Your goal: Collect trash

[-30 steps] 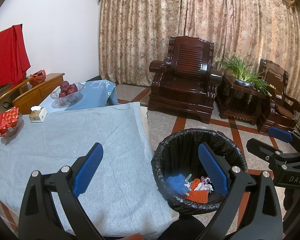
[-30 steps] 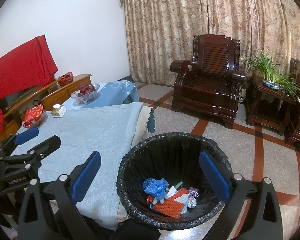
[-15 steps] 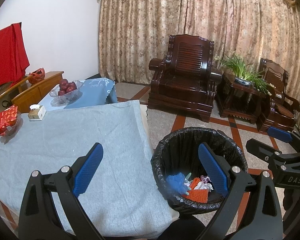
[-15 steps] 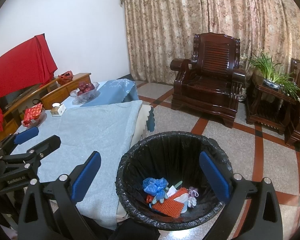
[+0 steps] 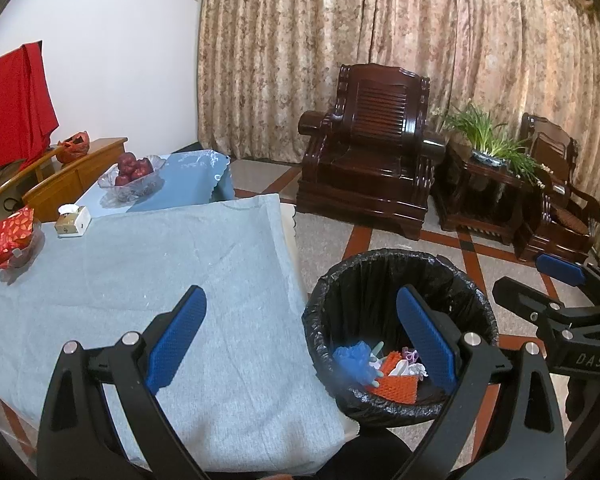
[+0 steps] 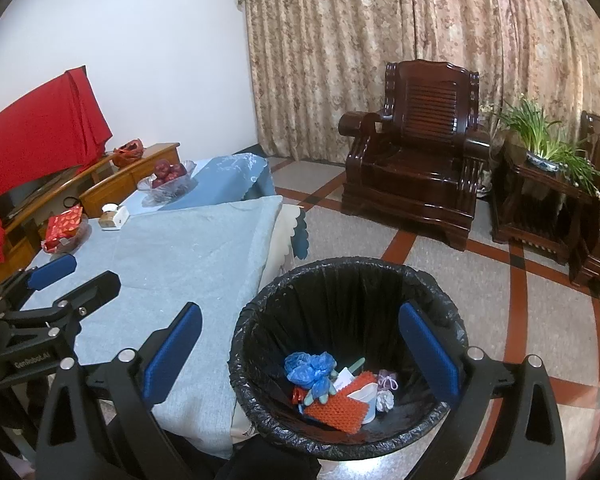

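Little has moved since a second ago: both views have drifted only slightly, and the round waste bin lined with a crinkled black plastic bag (image 6: 350, 354) sits a touch lower in the right wrist view. Beside that bin's left rim hangs the edge of the table's soft grey woven cloth (image 5: 148, 280).

In the bottom of the bin lie a crumpled blue plastic wad (image 6: 309, 369), an orange knitted rectangle with a ribbed texture (image 6: 338, 407), a small white paper cup (image 6: 366, 397) and a pale lilac ribbon scrap (image 6: 389, 381), all touching in one heap.

The left gripper (image 5: 300, 336), black-framed with flat pebbled blue pads, is spread wide and holds nothing; one finger is over the cloth, the other over the bin. The right gripper (image 6: 300, 346) is likewise spread and empty, straddling the bin's left rim.

Well beyond the bin, at the table's far end, stand a cut-glass bowl of dark red apples (image 5: 132, 174), a small white tissue box (image 5: 73, 221) and a red foil packet (image 5: 13, 234). Past the bin on the floor stands a carved, glossy dark wooden armchair (image 6: 418, 168).
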`<action>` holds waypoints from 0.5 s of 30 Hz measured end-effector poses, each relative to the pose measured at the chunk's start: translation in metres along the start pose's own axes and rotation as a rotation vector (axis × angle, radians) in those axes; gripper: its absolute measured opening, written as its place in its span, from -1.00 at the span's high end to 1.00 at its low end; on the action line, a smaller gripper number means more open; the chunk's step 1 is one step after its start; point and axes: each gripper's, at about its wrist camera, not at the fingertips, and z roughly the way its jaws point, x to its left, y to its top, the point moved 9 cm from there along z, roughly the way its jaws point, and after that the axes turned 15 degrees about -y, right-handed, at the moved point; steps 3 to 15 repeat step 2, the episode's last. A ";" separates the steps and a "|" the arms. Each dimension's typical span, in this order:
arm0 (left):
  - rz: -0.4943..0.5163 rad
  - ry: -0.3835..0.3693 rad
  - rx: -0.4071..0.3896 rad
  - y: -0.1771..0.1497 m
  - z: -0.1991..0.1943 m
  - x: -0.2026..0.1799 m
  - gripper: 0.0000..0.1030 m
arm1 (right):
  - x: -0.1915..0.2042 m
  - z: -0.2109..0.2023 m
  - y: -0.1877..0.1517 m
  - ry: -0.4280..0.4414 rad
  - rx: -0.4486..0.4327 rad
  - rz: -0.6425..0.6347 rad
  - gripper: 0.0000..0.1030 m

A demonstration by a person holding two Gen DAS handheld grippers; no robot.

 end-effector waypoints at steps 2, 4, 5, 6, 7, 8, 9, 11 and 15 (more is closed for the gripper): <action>0.000 0.001 0.001 -0.004 -0.003 0.000 -0.81 | 0.000 0.000 -0.001 0.001 0.001 -0.001 -0.88; 0.000 0.001 0.001 -0.004 -0.003 0.000 -0.81 | 0.000 0.000 -0.001 0.001 0.001 -0.001 -0.88; 0.000 0.001 0.001 -0.004 -0.003 0.000 -0.81 | 0.000 0.000 -0.001 0.001 0.001 -0.001 -0.88; 0.000 0.001 0.001 -0.004 -0.003 0.000 -0.81 | 0.000 0.000 -0.001 0.001 0.001 -0.001 -0.88; 0.000 0.001 0.001 -0.004 -0.003 0.000 -0.81 | 0.000 0.000 -0.001 0.001 0.001 -0.001 -0.88; 0.000 0.001 0.001 -0.004 -0.003 0.000 -0.81 | 0.000 0.000 -0.001 0.001 0.001 -0.001 -0.88; 0.000 0.001 0.001 -0.004 -0.003 0.000 -0.81 | 0.000 0.000 -0.001 0.001 0.001 -0.001 -0.88; 0.000 0.001 0.001 -0.004 -0.003 0.000 -0.81 | 0.000 0.000 -0.001 0.001 0.001 -0.001 -0.88; 0.000 0.001 0.001 -0.004 -0.003 0.000 -0.81 | 0.000 0.000 -0.001 0.001 0.001 -0.001 -0.88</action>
